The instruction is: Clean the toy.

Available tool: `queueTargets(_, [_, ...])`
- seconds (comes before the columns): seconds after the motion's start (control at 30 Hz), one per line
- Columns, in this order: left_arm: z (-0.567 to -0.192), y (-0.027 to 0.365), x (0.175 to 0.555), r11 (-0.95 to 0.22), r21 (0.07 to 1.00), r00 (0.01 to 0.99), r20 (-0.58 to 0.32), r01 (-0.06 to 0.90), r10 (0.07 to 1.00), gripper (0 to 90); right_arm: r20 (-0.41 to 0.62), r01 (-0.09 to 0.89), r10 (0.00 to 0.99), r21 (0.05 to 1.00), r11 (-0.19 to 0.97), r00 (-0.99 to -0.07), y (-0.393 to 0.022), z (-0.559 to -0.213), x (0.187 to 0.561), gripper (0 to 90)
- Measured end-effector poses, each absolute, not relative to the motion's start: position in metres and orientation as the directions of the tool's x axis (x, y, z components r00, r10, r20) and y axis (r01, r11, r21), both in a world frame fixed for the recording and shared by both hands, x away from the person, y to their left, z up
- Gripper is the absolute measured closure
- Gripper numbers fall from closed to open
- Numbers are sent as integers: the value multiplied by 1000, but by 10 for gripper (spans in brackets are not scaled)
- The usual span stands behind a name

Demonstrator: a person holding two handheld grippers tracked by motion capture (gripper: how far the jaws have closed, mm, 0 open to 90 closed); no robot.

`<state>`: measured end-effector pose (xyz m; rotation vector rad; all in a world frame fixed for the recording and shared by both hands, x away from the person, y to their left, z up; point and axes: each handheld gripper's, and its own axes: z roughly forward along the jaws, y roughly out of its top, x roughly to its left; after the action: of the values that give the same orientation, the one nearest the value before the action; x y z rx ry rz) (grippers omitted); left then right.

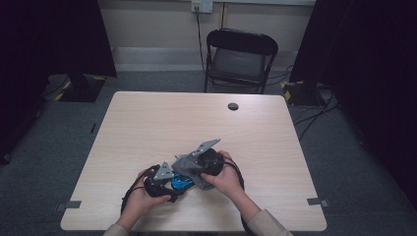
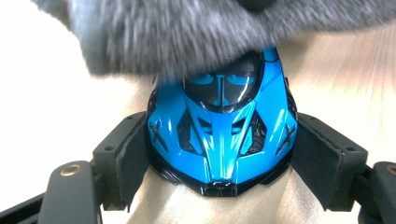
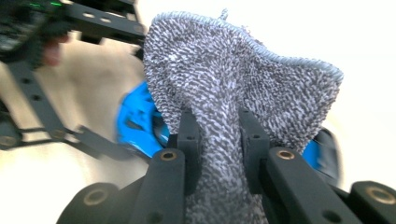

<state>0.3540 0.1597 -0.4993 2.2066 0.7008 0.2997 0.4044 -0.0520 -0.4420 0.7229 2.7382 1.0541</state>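
A blue toy car (image 2: pixel 222 140) with a dark windscreen sits on the wooden table (image 1: pixel 147 123), clamped at both sides by the pads of my left gripper (image 2: pixel 219 154). A grey knitted cloth (image 3: pixel 233 102) is pinched between the jaws of my right gripper (image 3: pixel 218 135) and hangs over the car's roof (image 2: pixel 177 42). In the high view the car (image 1: pixel 180 182) lies between both hands near the table's front edge, with the left gripper (image 1: pixel 164 183) at its left and the right gripper (image 1: pixel 194 169) above it. The blue car (image 3: pixel 135 121) shows behind the cloth in the right gripper view.
A black folding chair (image 1: pixel 239 59) stands beyond the table's far edge. A small dark round hole (image 1: pixel 233 106) sits near the table's back right. Cables (image 1: pixel 314 115) run over the grey floor at the right. Dark curtains flank both sides.
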Motion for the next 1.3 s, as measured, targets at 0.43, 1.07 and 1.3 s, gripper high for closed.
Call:
queueTargets(0.43, [-499,160,354,-541,747,820,-11,388,573,236,83,448,537,665,597,-839,-78,-444,416,753])
queueTargets(1.07, [-499,160,354,-540,747,819,-11,388,573,236,60,461,575,668,584,-816,-94,-431,419,754])
queueTargets(1.3, [-499,160,354,-541,746,819,-10,388,573,235,78,386,469,692,610,-880,-57,-430,401,752])
